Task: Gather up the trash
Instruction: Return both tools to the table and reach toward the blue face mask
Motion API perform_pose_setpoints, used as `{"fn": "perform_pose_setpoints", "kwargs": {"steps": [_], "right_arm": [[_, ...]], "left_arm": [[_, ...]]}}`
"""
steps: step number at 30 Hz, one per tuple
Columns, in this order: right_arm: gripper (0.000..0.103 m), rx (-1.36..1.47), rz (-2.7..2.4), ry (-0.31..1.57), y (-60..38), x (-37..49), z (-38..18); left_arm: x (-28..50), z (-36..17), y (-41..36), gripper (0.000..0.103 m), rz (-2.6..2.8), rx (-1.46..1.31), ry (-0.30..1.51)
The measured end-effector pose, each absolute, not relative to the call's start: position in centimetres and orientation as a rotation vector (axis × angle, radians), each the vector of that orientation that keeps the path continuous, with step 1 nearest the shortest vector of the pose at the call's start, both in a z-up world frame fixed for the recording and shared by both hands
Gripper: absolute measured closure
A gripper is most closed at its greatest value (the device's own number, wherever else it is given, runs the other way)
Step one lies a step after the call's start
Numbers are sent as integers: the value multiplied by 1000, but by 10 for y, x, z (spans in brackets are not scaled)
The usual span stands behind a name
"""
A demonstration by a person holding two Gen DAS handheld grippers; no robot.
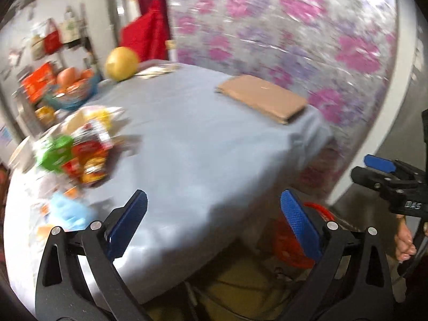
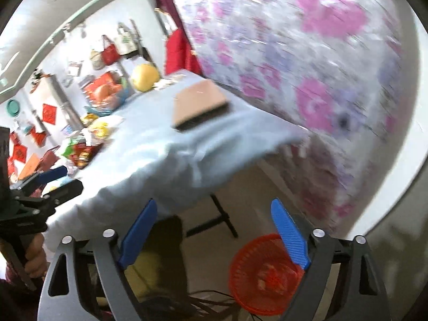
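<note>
Hovering over the near edge of the bench (image 1: pixel 203 144), left gripper (image 1: pixel 214 224) with jaws spread wide, nothing between the blue pads. Right gripper (image 2: pixel 214 230) likewise released and empty, jaws wide, pointing down past the bench corner toward the floor.

Lying in a loose heap at the left side of the bench, trash (image 1: pixel 80 155): red, green and yellow wrappers, blurred, with something pale blue (image 1: pixel 69 211) just nearer the camera. Seen again from the right wrist as a small coloured pile (image 2: pixel 80 149) at the far left of the cloth. Well apart from both grippers.

Standing on the floor beside the bench, below its near corner, red basket (image 2: pixel 256 272), mesh-walled, with a few red scraps inside. Partly hidden behind the right pad of the left gripper in the left wrist view (image 1: pixel 294 246).

Resting flat near the far right corner, brown box (image 1: pixel 262 99). Sitting at the far edge, yellow fruit (image 1: pixel 121 64), with a bowl of orange fruit (image 1: pixel 75 85) just left of it.

Showing at the right edge of the left view, right gripper (image 1: pixel 374 171), gripped by a hand (image 1: pixel 405 240). Showing at the left edge of the right view, left gripper (image 2: pixel 57 180), held by a hand (image 2: pixel 34 259).

Blurred throughout, both views.
</note>
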State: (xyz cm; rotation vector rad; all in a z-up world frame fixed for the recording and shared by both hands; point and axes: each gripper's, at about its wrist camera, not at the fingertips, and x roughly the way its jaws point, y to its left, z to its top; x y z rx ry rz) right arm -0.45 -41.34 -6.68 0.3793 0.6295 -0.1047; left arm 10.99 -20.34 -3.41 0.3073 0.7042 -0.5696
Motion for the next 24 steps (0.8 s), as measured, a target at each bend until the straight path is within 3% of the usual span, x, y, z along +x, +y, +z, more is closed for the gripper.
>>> {"fn": "perform_pose_setpoints", "kwargs": {"steps": [15, 24], "right_arm": [[10, 203, 188, 693, -258, 89, -45], [12, 83, 302, 703, -175, 137, -43]], "left_arm": [[144, -60, -4, 7, -157, 49, 742], [153, -77, 40, 7, -98, -13, 778]]}}
